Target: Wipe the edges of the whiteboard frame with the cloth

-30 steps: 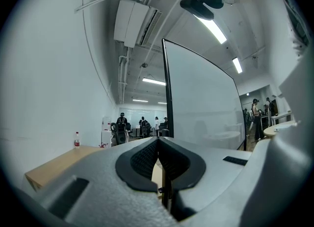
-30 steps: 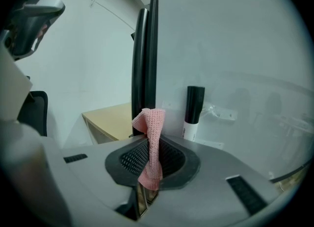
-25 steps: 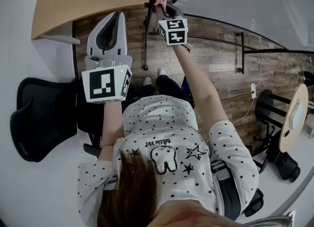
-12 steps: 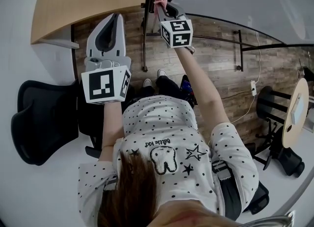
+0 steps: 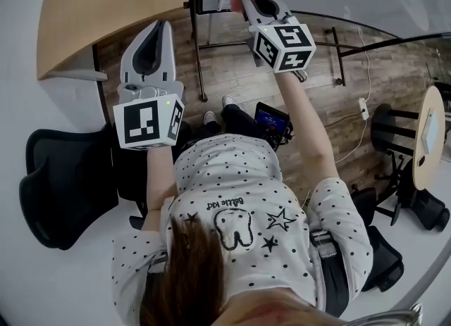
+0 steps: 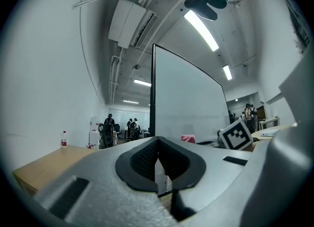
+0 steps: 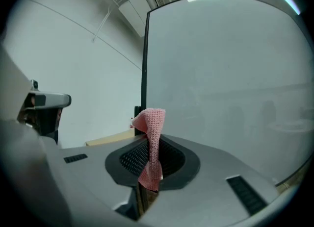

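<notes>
Moved: cloth (image 7: 151,123) and right gripper (image 7: 148,167), carried up and rightward in the head view since the earlier frames, now at the black upright edge of the whiteboard frame (image 7: 144,54); contact not discernible. Right fingers closed on the pink cloth's lower part, with its upper end free above them. Left gripper (image 6: 158,164): fingers closed together, nothing between, held apart beside the wooden table (image 5: 106,1).

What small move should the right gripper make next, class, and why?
Probably ease the right gripper slightly left, so the pink knitted cloth pinched in its fingers meets the whiteboard's black vertical frame edge just beside it.
</notes>
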The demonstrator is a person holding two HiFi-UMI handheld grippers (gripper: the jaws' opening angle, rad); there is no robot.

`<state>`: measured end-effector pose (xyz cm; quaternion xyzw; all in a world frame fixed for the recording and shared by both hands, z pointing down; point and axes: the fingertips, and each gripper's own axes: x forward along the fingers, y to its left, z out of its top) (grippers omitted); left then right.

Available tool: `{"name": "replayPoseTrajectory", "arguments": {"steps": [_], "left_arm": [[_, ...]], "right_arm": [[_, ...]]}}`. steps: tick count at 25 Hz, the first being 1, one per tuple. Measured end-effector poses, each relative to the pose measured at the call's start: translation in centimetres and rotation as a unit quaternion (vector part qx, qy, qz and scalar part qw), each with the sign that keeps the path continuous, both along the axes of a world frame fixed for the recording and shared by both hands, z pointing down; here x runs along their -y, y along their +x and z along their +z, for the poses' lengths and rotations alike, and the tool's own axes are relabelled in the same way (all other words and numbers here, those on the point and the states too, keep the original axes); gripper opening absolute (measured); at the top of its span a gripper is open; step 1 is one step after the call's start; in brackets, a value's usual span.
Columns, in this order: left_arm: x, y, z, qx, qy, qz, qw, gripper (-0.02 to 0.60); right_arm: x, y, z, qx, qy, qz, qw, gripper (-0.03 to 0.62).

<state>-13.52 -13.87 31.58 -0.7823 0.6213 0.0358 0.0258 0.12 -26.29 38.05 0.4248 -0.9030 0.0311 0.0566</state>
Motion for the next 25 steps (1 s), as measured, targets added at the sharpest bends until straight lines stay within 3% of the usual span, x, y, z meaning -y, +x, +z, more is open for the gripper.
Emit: {"name": "replayPoseTrajectory", "arguments": {"steps": [11,15,25], "left_arm": [[-2.1,5.0,-1.2,-0.006,-0.003,0.066,0.9978,0.015],[-3.1,6.8,-1.7,-0.011,0.001,0.084,0.9964,0.015],[-6.8,12.1,-1.6,-0.001,-0.017,0.057,0.9982,0.015]], "right_arm": [[-8.4,7.9,-8.4,0.049,0.058,0.022,0.997,0.034],[-11.0,10.3,-10.0,0.045,0.075,0.023,0.996,0.034],[-18.0,20.9,-8.9,-0.002,0.062,0.076,0.995,0.034]]}}
